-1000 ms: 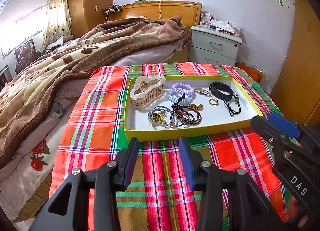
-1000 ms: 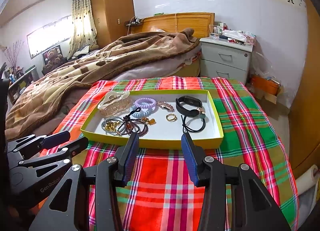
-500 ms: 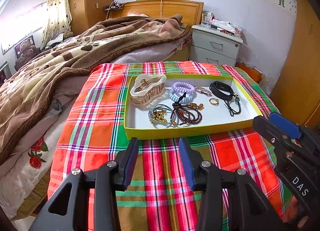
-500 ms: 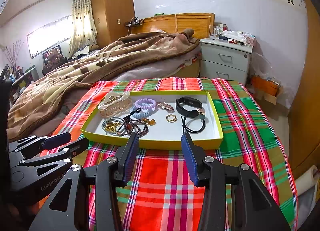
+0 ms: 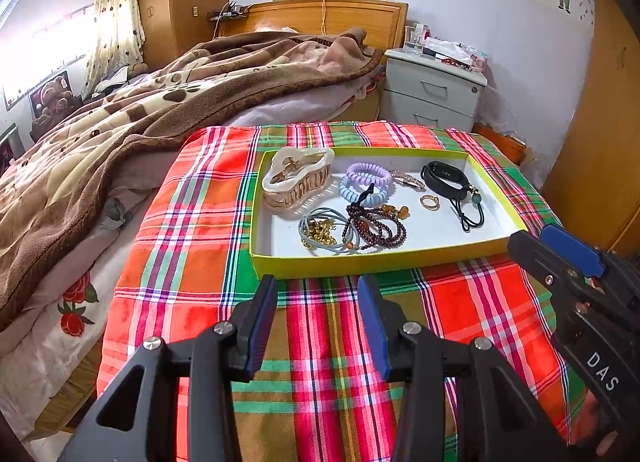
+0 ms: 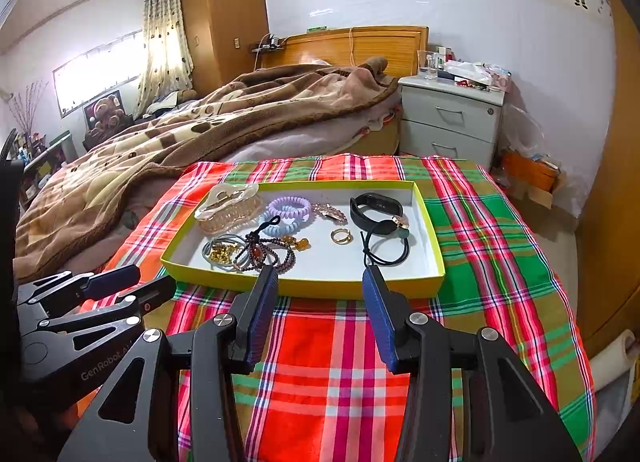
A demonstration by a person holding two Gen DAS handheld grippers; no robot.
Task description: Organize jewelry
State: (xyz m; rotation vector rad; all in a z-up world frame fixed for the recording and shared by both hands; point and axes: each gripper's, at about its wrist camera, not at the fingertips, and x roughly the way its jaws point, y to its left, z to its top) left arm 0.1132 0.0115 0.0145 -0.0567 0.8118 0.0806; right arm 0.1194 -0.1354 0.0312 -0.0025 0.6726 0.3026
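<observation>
The jewelry lies in a yellow-rimmed tray (image 6: 304, 286) on the plaid cloth (image 6: 340, 342), straight ahead of both tongs. The left tongs (image 5: 317, 302) and right tongs (image 6: 319, 294) are held apart, empty, short of the tray's near edge; the right seem slightly nearer.

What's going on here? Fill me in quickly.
A person holds a gripper in each hand over a plaid cloth. The left gripper and right gripper are both open and empty, short of a yellow tray. In the tray lie a hair claw, coil hair ties, a bead bracelet, a gold ring and a black band. Nothing is picked up yet.
</observation>
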